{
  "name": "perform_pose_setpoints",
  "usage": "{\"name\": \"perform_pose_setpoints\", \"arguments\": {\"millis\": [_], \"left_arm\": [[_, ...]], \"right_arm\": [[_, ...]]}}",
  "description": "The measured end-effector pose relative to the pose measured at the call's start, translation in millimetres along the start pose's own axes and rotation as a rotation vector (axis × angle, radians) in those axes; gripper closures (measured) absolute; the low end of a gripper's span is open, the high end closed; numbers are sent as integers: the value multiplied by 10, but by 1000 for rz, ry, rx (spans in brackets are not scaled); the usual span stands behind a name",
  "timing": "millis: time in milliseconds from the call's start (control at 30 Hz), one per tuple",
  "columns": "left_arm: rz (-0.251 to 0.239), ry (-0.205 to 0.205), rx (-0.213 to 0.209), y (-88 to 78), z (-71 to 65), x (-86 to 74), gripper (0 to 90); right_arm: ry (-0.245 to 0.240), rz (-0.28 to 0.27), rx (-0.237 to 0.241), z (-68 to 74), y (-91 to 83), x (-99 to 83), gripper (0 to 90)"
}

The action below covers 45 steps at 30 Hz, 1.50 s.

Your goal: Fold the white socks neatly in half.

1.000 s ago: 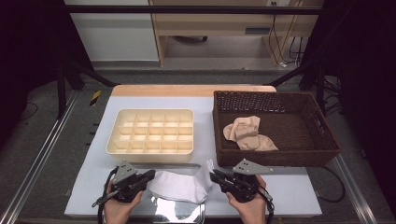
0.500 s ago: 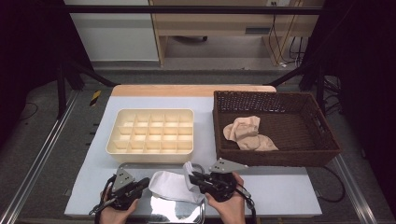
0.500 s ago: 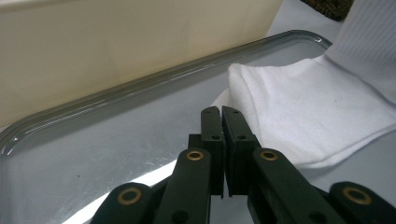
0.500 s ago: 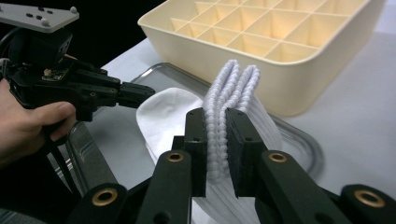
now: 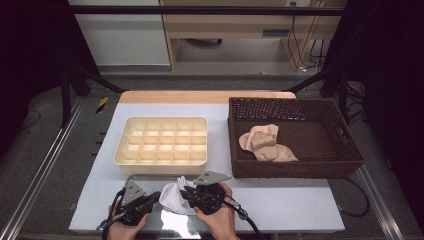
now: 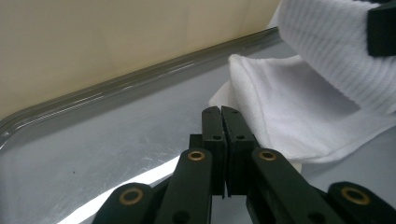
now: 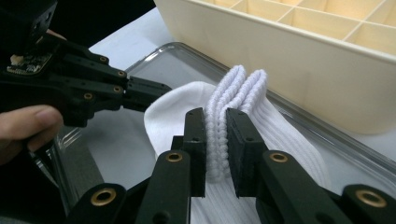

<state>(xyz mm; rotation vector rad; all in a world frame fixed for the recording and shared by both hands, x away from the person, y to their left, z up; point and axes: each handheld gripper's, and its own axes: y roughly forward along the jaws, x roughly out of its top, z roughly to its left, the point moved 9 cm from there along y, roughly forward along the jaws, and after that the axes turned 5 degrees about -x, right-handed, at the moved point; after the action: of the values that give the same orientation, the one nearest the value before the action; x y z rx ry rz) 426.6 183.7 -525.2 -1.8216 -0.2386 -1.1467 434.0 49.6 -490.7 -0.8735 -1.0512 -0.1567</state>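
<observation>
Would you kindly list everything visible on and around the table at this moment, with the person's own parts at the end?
white sock: one, white, folded over on the clear tray at the table's near edge
clear tray: one, transparent, under the sock
divided box: one, cream, left of centre
wicker basket: one, dark brown, at right
beige socks: a small heap, beige, inside the basket
table: one, pale grey top
left gripper: black, shut on the sock's edge
right gripper: black, shut on the sock's ribbed cuff
hands: two, near edge

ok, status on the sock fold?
Right gripper shut on sock cuff, lifted over the clear tray. Left gripper shut on the sock's other end. Divider box close behind, nothing blocking.
</observation>
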Motion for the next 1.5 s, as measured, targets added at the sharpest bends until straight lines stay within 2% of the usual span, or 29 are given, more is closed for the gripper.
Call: {"name": "perform_pose_setpoints", "arguments": {"millis": [167, 333, 467, 500, 600, 667, 700, 800, 833, 867, 933, 967, 1000, 1033, 1067, 1167, 1200, 1233, 1267, 1300, 1400, 1467, 1500], "left_arm": [[5, 6, -1, 15, -14, -10, 887], [10, 12, 3, 19, -15, -17, 889], [11, 13, 3, 19, -14, -18, 889], [11, 13, 4, 16, -13, -18, 889], [9, 15, 4, 6, -4, -15, 888], [1, 8, 4, -2, 2, -8, 886], [-2, 6, 5, -7, 7, -4, 883], [-10, -5, 4, -22, 23, 5, 881], [-13, -8, 3, -30, 30, 11, 879], [-18, -12, 3, -39, 36, 19, 879], [-34, -22, 2, -63, 47, 48, 876], [-41, -23, 0, -80, 54, 65, 872], [-51, -31, -3, -97, 55, 89, 872], [-63, -35, -9, -118, 55, 118, 870], [-73, -37, -12, -141, 54, 151, 870], [-94, -28, -17, -179, 26, 239, 869], [-97, -23, -19, -178, 8, 261, 869], [-96, -17, -33, -168, -41, 298, 865], [-96, -17, -33, -168, -41, 298, 855], [-97, -11, -33, -163, -61, 315, 847], [-89, 2, -28, -139, -86, 327, 833], [-72, 7, -19, -116, -72, 296, 822], [-66, 7, -13, -104, -63, 277, 814]], "right_arm": [[-9, 7, 18, 84, 144, -8, 791], [-13, 5, 30, 147, 217, -6, 791], [-22, 23, 35, 217, 312, -50, 783], [-35, 38, 32, 234, 369, -96, 767], [-29, 46, 45, 255, 401, -125, 730], [-28, 38, 65, 274, 381, -112, 680], [-16, 16, 92, 279, 310, -65, 654], [-8, -14, 107, 258, 209, -5, 652], [-20, -35, 93, 191, 96, 37, 705], [-20, -35, 93, 191, 96, 37, 705], [-35, -32, 65, 89, -11, 29, 797], [-45, -19, 31, -23, -88, -29, 866], [-45, -19, 31, -23, -88, -29, 866], [-36, 8, 23, -93, -135, -131, 900], [-36, 8, 23, -93, -135, -131, 900], [-37, 46, 19, -149, -156, -332, 900], [-37, 46, 19, -149, -156, -332, 900], [-41, 70, 6, -168, -116, -431, 900], [-41, 70, 6, -168, -116, -431, 900], [-57, 93, -15, -199, -46, -529, 900], [-49, 78, 0, -200, -39, -544, 895], [-51, 57, -8, -211, -105, -501, 846], [-48, 28, -28, -228, -201, -455, 786]]}}
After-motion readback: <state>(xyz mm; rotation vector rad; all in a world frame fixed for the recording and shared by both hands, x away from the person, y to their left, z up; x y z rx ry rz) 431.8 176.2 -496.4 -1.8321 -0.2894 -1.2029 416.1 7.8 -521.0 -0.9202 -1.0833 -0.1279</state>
